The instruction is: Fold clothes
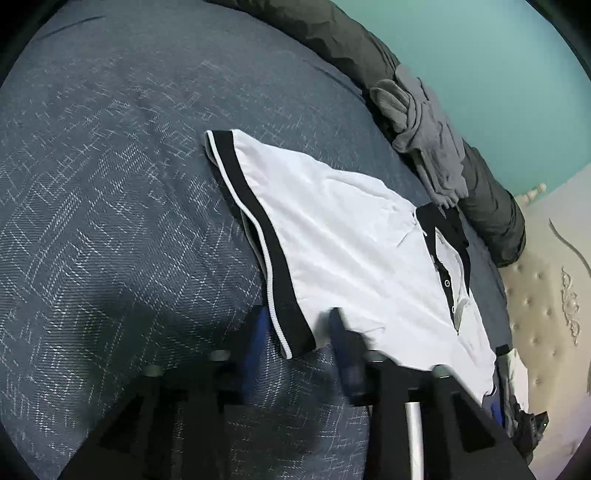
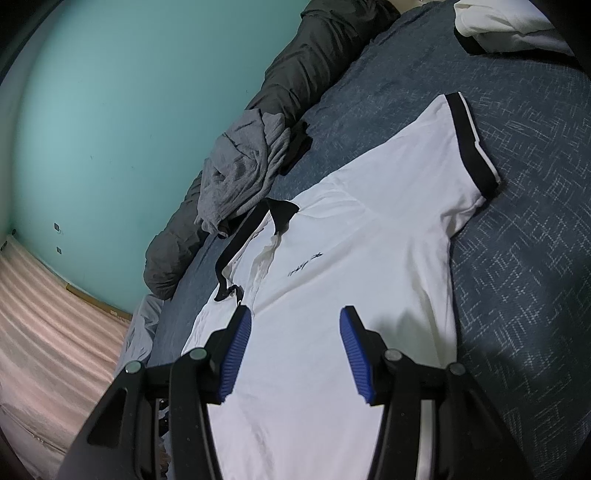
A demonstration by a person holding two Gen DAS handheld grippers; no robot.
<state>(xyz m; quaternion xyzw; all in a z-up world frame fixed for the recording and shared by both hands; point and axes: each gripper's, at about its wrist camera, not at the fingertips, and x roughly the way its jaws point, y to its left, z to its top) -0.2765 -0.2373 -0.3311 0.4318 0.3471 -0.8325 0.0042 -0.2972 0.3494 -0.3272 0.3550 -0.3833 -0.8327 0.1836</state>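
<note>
A white polo shirt [image 1: 343, 236] with black collar and black sleeve bands lies flat on a dark blue patterned bedspread [image 1: 110, 221]. My left gripper [image 1: 297, 326] is open, its blue fingers on either side of the black cuff [image 1: 255, 225] of one sleeve, low over the bed. In the right wrist view the same shirt [image 2: 351, 258] spreads out, face up, with its other sleeve [image 2: 469, 136] stretched to the far right. My right gripper [image 2: 295, 332] is open and empty, hovering over the shirt's chest below the collar [image 2: 251, 229].
A crumpled grey garment [image 2: 240, 170] lies beyond the collar, against a long dark olive bolster [image 2: 314, 48] along the teal wall. Another white garment [image 2: 506, 18] lies at the bed's far corner. A tufted cream headboard [image 1: 546, 295] stands at the right.
</note>
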